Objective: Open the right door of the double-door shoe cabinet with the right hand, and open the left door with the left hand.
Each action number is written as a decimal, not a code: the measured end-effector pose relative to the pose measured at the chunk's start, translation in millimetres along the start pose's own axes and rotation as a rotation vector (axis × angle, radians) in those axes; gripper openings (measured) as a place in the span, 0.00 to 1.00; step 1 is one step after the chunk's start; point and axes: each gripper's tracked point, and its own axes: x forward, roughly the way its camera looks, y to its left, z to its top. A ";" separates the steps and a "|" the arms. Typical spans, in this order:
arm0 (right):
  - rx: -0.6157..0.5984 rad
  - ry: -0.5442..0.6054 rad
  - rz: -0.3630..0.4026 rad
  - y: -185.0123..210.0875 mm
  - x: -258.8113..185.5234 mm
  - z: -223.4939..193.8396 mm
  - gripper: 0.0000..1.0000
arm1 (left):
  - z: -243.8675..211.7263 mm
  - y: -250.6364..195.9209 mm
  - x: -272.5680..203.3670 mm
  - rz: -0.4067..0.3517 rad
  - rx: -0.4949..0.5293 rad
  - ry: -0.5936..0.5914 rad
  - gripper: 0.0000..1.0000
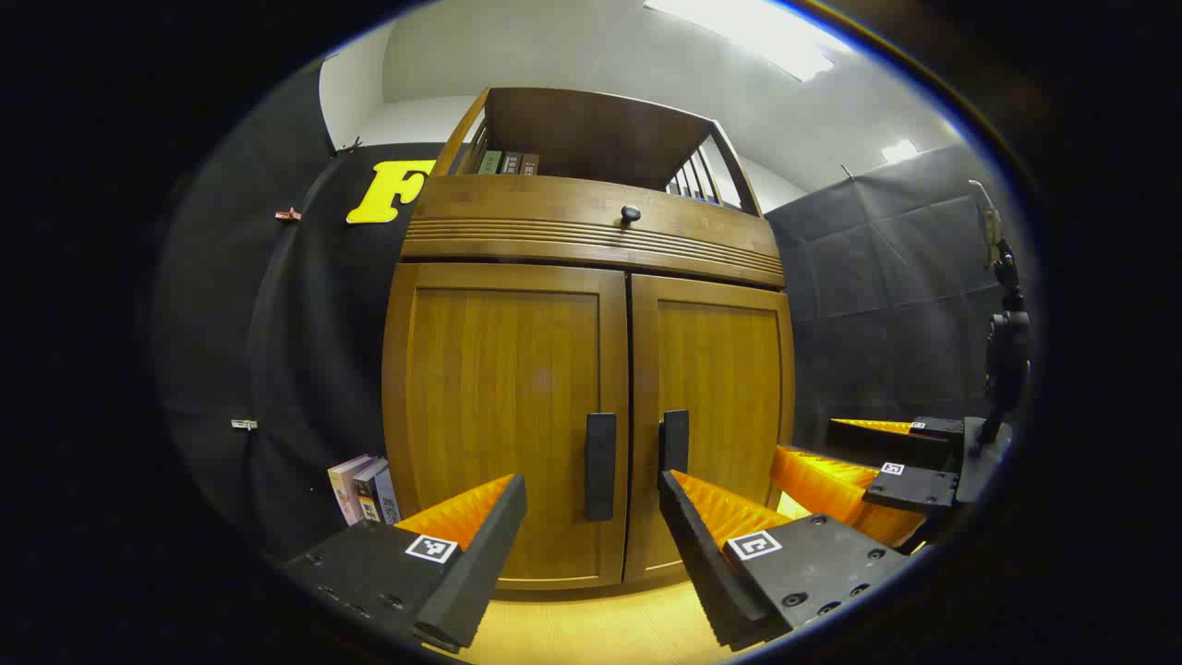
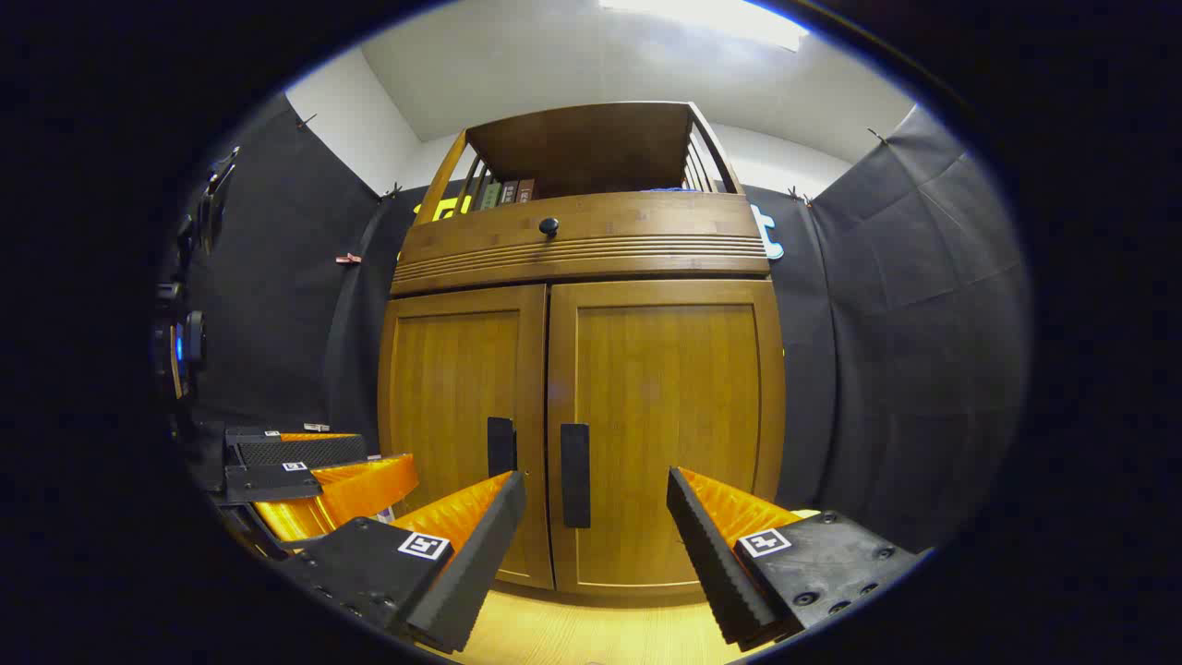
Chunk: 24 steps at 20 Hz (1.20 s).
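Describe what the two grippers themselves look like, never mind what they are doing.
The left gripper and the right gripper look alike. Each has tongs made of two wedge-shaped fingers with ribbed, sawtooth inner faces. Each finger carries a flat plate with a small square black-and-white marker and several round screw holes.

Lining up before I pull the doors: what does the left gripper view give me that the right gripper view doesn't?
Left gripper view alone: a few books standing on the floor by the cabinet's left side, and the right gripper off at its right edge.
Right gripper view alone: the left gripper low at its left edge.
Both: the cabinet with left door and right door closed, both handles untouched, and each view's own gripper open short of the doors.
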 end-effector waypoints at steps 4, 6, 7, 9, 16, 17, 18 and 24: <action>0.004 -0.006 -0.015 -1.9 5.4 2.1 0.97 | 6.1 4.7 1.3 0.008 -0.010 -0.023 0.90; 0.008 -0.007 -0.012 -0.1 8.3 1.3 0.97 | 8.7 5.5 4.0 0.004 -0.014 -0.033 0.90; 0.011 -0.010 -0.011 0.9 9.7 3.0 0.97 | 9.3 4.2 4.7 0.000 -0.015 -0.036 0.90; 0.008 -0.008 -0.009 1.3 12.5 3.7 0.97 | 10.0 4.3 6.5 -0.004 -0.015 -0.037 0.90; -0.034 -0.004 -0.005 11.2 13.8 7.3 0.97 | 18.0 5.4 10.6 -0.007 -0.022 -0.048 0.92; -0.032 -0.005 -0.005 11.8 13.9 8.3 0.97 | 17.3 6.3 10.3 -0.007 -0.024 -0.047 0.90; -0.028 -0.005 -0.003 12.2 13.2 8.7 0.97 | 18.6 7.1 9.6 -0.005 -0.026 -0.048 0.90; -0.051 -0.014 -0.013 16.0 15.4 11.3 0.99 | 20.9 12.6 6.0 0.006 -0.025 -0.061 0.90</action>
